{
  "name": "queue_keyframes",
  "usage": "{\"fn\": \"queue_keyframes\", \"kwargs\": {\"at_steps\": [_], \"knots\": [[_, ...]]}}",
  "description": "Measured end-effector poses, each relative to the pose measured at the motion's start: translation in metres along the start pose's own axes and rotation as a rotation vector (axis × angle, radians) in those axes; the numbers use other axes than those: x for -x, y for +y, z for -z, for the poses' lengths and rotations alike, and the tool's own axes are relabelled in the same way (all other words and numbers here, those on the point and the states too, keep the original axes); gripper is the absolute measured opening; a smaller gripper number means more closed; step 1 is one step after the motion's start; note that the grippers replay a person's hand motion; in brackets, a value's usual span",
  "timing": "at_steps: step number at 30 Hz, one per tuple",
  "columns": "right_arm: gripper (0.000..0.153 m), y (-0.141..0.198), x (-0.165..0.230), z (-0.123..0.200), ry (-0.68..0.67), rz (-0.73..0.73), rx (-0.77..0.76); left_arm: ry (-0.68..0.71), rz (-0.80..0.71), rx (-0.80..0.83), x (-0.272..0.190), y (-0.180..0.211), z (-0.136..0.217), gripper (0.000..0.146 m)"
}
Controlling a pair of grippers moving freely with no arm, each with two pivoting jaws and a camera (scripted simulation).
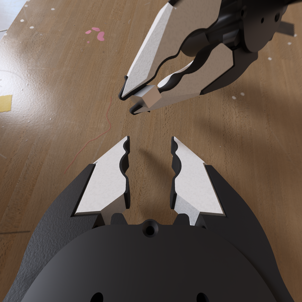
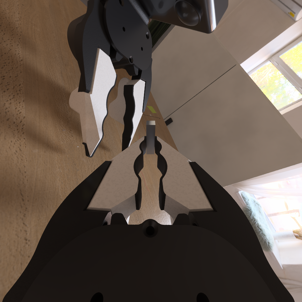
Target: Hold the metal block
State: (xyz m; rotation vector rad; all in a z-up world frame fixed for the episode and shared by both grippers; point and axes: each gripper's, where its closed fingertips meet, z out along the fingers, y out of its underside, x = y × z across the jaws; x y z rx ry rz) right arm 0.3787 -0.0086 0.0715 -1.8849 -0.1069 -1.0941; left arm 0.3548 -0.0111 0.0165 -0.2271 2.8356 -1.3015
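Observation:
The metal block is a small grey bar with shiny faces. My right gripper is shut on it near the fingertips and holds it above the wooden table. In the right wrist view the block stands upright between my right gripper's tips and sticks out past them. My left gripper is open and empty, just short of the block and pointing at it. It also shows in the right wrist view, open, at the upper left.
The table bears pink paint spots, a thin red line and a yellow patch. In the right wrist view a pale wall and windows lie beyond the table edge.

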Motion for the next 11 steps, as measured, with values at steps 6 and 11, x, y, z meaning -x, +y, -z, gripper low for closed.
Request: {"fn": "queue_keyframes", "kwargs": {"at_steps": [6, 11], "knots": [[0.009, 0.002, -0.003, -0.001, 0.042, 0.021, 0.011, 0.142, 0.228, -0.104, 0.005, -0.005, 0.013, 0.046], [0.009, 0.005, -0.005, -0.003, 0.039, -0.048, 0.034, 0.083, 0.184, -0.098, 0.006, -0.004, 0.011, 0.047]]}}
